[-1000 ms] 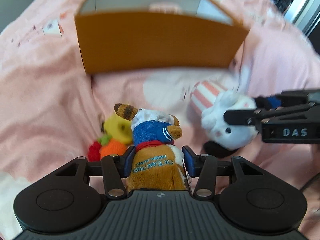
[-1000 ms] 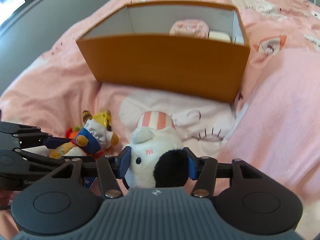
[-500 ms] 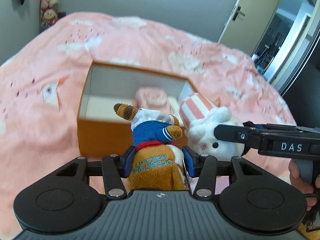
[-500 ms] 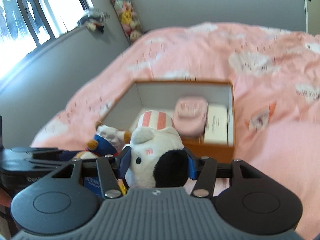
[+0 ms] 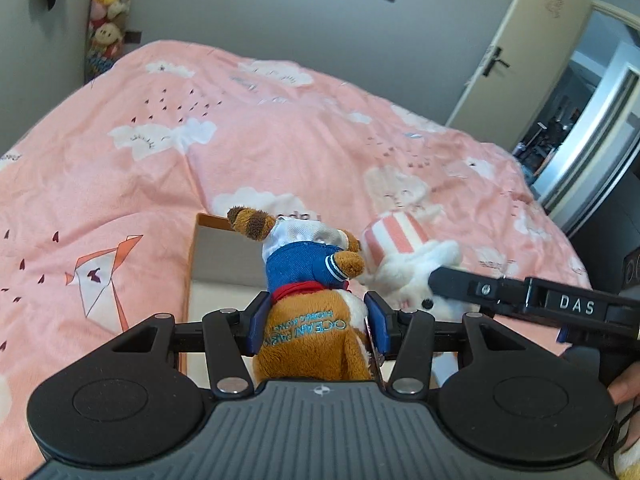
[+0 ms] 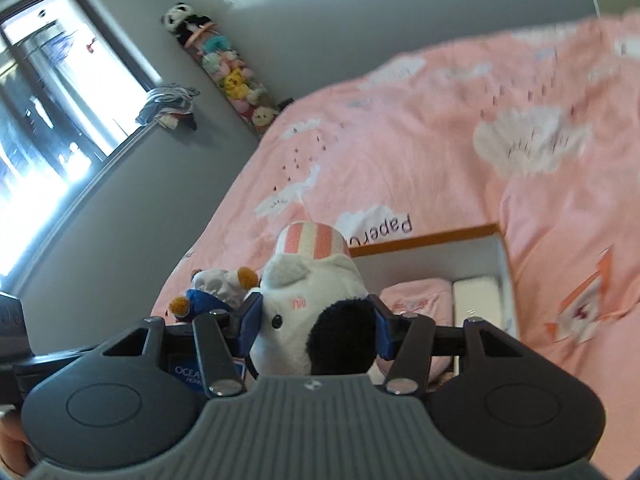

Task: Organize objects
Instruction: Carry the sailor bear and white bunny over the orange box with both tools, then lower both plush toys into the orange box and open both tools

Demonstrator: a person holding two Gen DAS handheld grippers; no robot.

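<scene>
- I carry two soft toys above the open orange cardboard box (image 6: 424, 237) on the pink bed cover (image 5: 120, 184); next, I judge, lower and release inside.
- My left gripper (image 5: 318, 322) pinches a brown plush dog in blue jacket (image 5: 312, 304), angled down over the box's left corner.
- My right gripper (image 6: 316, 322) clamps a white plush cow with striped hat (image 6: 312, 300) near the far edge.

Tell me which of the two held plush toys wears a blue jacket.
The brown plush animal in the left gripper wears it, with "OCEAN PARK" stitched on its back. The white plush cow in the right gripper wears only a striped hat.
</scene>
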